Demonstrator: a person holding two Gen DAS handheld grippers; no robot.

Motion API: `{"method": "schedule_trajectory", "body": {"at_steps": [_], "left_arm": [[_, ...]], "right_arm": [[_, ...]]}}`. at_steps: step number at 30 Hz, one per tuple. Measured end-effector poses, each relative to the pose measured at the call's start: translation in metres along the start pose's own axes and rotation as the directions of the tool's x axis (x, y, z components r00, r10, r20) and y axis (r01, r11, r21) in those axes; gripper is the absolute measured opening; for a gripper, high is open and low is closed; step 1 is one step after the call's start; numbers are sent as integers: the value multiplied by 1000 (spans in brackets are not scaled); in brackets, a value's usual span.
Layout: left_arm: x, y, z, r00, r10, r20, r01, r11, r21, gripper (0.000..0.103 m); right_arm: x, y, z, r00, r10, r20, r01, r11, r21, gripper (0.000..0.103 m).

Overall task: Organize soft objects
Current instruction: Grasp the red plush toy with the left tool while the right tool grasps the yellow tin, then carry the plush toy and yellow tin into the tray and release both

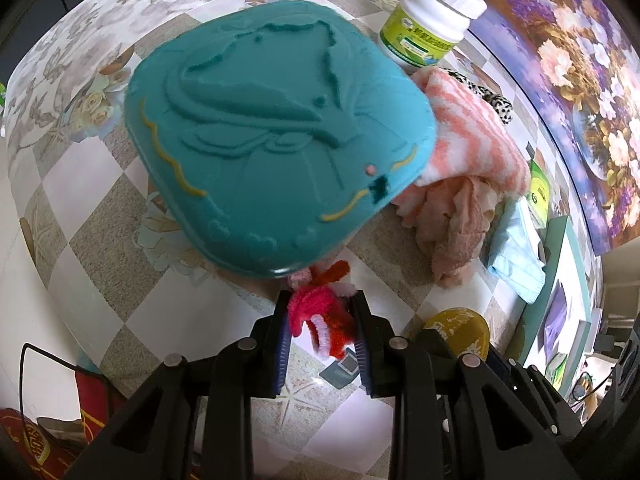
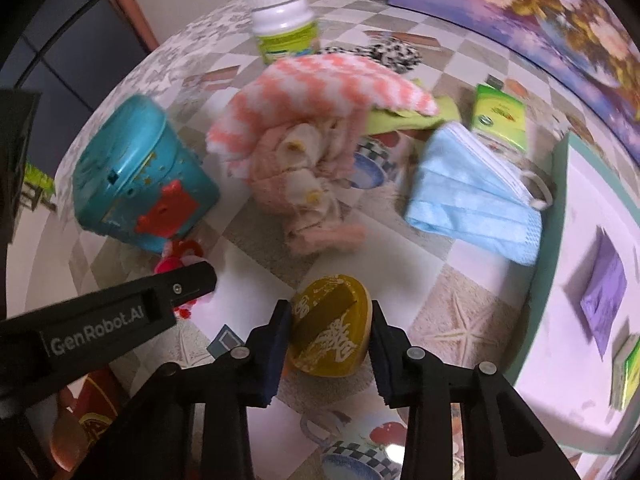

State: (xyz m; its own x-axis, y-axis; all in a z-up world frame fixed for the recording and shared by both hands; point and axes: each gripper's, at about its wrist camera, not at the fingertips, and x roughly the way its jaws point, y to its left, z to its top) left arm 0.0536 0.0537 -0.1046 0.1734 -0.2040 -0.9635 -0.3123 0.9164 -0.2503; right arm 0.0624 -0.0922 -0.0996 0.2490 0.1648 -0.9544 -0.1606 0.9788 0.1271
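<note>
Grippers: two seen. The left gripper (image 1: 322, 320) is pinched on one tangle of red and pink pipe cleaners (image 1: 322, 318), held between its two blue pads (image 1: 282, 344) just above the tablecloth (image 1: 80, 200). Directly ahead of its fingertips, one teal tin (image 1: 276, 132) is seen, lid uppermost, its near edge over the far end of the tangle. The right gripper (image 2: 330, 334) is spread, with one yellow disc (image 2: 330, 330) lying between its fingers; contact with the pads cannot be told.

Soft items counted ahead of the right gripper: one pink-and-white striped towel (image 2: 320, 84), one pale pink cloth (image 2: 308, 172) bunched under and in front of it, one green cloth (image 2: 400, 120) partly under the towel's right end, one blue face mask (image 2: 472, 188) ahead and to the right, one black-and-white spotted piece (image 2: 392, 54) beyond the towel.

Others: one white bottle (image 2: 284, 16) with a green label at the far side, one green carton (image 2: 500, 116) just beyond the mask, one white tray (image 2: 560, 184) with a teal rim to the right.
</note>
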Motion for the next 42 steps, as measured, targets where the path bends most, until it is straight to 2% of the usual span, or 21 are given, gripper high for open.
{"method": "schedule_trajectory", "body": {"at_steps": [10, 19, 22, 25, 28, 31, 35, 38, 40, 42], "left_arm": [[-11, -16, -3, 1000, -2, 18, 2, 999, 52, 29], [-29, -32, -6, 999, -40, 36, 36, 994, 105, 29], [-42, -51, -10, 996, -59, 60, 49, 987, 153, 29], [-55, -80, -14, 994, -79, 79, 60, 973, 224, 29], [-60, -115, -24, 993, -87, 84, 56, 947, 316, 29], [-61, -152, -37, 993, -87, 76, 49, 912, 407, 29], [-53, -193, -59, 994, -95, 52, 55, 860, 507, 29], [-44, -217, -73, 995, -100, 23, 70, 822, 565, 30], [-34, -233, -80, 995, -102, 1, 81, 798, 597, 30], [-23, -247, -90, 994, -105, -20, 94, 775, 625, 31]], "right_arm": [[-16, -15, -12, 999, 39, 26, -40, 998, 53, 20], [-52, -45, -18, 990, 55, 126, -75, 984, 159, 20], [-72, -61, -21, 982, 37, 186, -77, 974, 214, 20], [-88, -83, -25, 974, -17, 227, -53, 953, 299, 20], [-102, -114, -37, 965, -101, 241, -4, 916, 401, 20], [-112, -142, -48, 959, -150, 240, 15, 873, 488, 20], [-113, -183, -73, 961, -169, 219, 1, 794, 609, 20], [-109, -208, -91, 965, -203, 167, 37, 733, 679, 20], [-108, -219, -100, 966, -217, 141, 55, 704, 708, 20], [-107, -228, -107, 969, -204, 141, 37, 681, 731, 20]]}}
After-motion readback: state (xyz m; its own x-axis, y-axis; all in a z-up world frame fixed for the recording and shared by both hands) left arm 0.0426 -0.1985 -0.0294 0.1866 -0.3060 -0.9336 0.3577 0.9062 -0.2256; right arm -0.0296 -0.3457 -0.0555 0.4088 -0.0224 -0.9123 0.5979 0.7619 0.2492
